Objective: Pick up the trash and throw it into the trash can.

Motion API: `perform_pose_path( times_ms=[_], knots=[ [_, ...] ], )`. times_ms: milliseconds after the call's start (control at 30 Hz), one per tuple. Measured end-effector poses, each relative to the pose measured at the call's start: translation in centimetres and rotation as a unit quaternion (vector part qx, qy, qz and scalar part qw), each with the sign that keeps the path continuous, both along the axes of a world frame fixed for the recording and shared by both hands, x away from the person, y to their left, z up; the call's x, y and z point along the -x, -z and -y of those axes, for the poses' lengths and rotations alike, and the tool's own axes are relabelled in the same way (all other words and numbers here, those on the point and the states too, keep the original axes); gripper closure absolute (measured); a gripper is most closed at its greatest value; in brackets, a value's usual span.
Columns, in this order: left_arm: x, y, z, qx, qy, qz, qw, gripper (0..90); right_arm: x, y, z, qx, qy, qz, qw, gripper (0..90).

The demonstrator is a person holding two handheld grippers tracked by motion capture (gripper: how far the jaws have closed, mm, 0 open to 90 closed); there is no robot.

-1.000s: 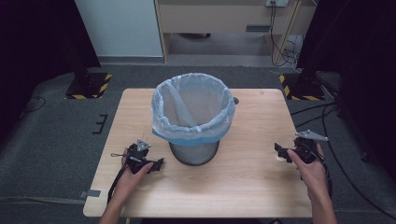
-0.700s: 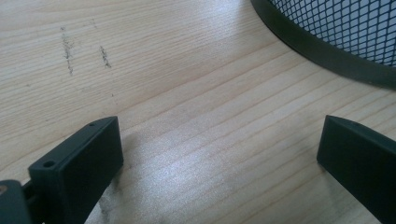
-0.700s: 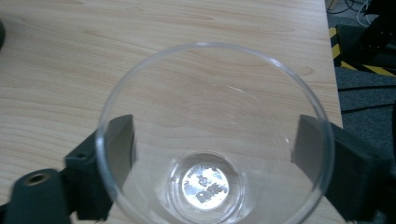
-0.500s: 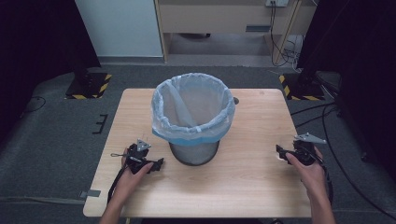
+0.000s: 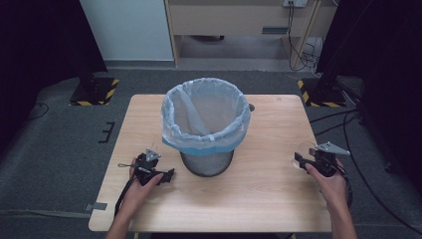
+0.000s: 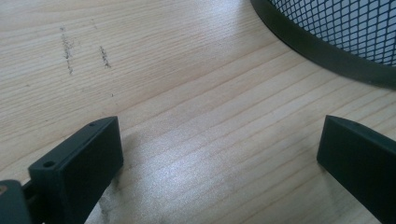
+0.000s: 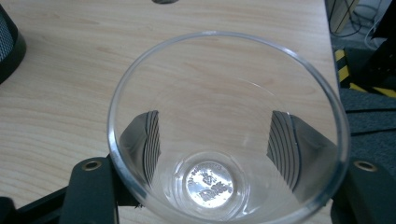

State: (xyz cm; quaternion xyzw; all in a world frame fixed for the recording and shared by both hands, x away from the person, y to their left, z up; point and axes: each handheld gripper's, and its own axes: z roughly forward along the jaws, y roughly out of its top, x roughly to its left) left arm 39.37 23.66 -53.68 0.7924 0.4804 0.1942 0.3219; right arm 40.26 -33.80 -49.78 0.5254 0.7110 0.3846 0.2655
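Clear plastic is what's being gripped here: a see-through cup point(image 7: 226, 140) is pinched between the two black jaws of the right gripper point(image 7: 215, 154), which have just been closing, and the pads can be seen pressed against its walls through the plastic. In the high view the cup point(image 5: 302, 155) is held near the right edge of the wooden table point(image 5: 268, 199), well apart from the mesh bin point(image 5: 206, 162) with its pale blue bag liner point(image 5: 205, 119) at the middle. The left gripper point(image 5: 166, 175) is kept low just left of the bin's base, jaws spread wide with bare wood between them.
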Motion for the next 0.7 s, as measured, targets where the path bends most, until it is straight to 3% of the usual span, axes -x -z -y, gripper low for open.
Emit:
perform_pose_path(
  times_ms=[400, 700],
  knots=[
    [0.0, 0.0, 0.0, 0.000, 0.001, 0.000, 1.0000, 0.0, 0.3, -4.1, -0.5, 0.044, 0.029, 0.055, 0.9971, 35.9],
    [0.0, 0.0, 0.0, 0.000, 0.000, 0.000, 1.0000, 0.0, -0.4, -7.1, -1.8, 0.064, 0.011, 0.074, 0.9952, 36.3]
  ],
)
